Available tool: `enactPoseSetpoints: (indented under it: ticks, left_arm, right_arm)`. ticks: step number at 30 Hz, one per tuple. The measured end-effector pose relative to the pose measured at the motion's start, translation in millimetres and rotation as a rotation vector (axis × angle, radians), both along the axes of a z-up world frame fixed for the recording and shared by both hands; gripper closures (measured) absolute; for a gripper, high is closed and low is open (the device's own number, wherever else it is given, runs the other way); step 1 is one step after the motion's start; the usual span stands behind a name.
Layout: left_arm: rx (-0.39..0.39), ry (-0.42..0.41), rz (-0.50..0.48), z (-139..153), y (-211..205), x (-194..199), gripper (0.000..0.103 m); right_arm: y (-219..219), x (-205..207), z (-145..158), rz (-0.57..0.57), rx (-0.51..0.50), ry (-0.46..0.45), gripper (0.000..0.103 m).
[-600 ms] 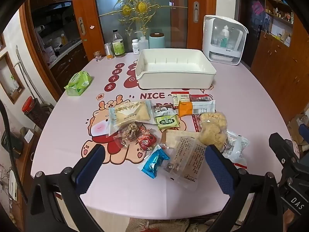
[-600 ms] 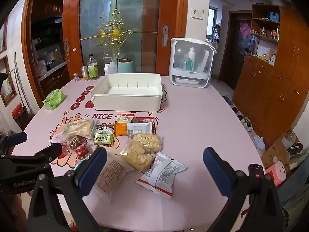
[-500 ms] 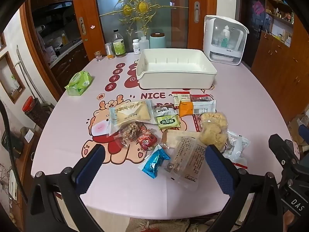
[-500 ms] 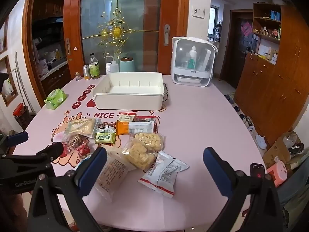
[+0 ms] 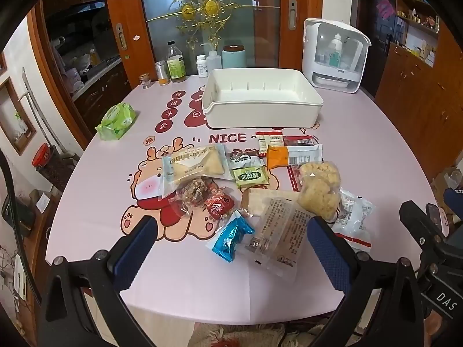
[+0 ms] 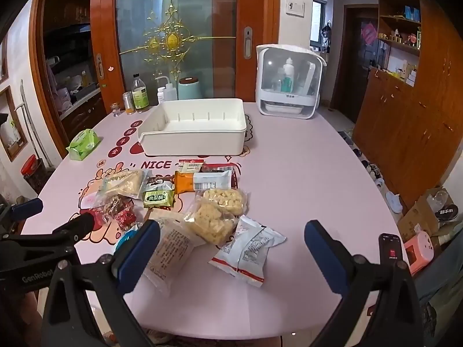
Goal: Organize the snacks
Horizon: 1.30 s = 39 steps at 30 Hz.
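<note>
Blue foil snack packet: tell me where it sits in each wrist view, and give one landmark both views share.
Left wrist: the blue foil snack packet lies in plain sight at lower centre, between the two open fingers, left of the large clear printed bag.
Right wrist: only a blue sliver shows at lower left, behind the left finger.
Shared landmark: the white bin beyond the snacks.

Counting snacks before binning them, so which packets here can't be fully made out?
- Blue packet: right wrist view, mostly behind a claw finger.
- White packet: left wrist view, partly behind the puffed-rice bags and a claw finger.
- Dark packet: print too small.
</note>
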<state>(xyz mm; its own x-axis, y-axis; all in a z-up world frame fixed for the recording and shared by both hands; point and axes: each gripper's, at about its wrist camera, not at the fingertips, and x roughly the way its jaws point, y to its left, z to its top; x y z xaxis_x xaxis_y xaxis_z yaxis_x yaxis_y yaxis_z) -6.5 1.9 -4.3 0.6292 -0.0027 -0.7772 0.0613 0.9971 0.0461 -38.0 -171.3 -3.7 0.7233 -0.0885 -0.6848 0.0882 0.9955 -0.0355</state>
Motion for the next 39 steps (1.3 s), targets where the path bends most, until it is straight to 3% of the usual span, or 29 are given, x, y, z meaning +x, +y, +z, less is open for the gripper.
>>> enactPoseSetpoints:
  ticks: [39]
  left_arm:
    - [-0.005,-0.001,0.003,2.1,3.3,-5.7,0.000]
  right_arm:
    - [6.5,-0.9,-7.5,0.004,-0.015,0.031,0.002]
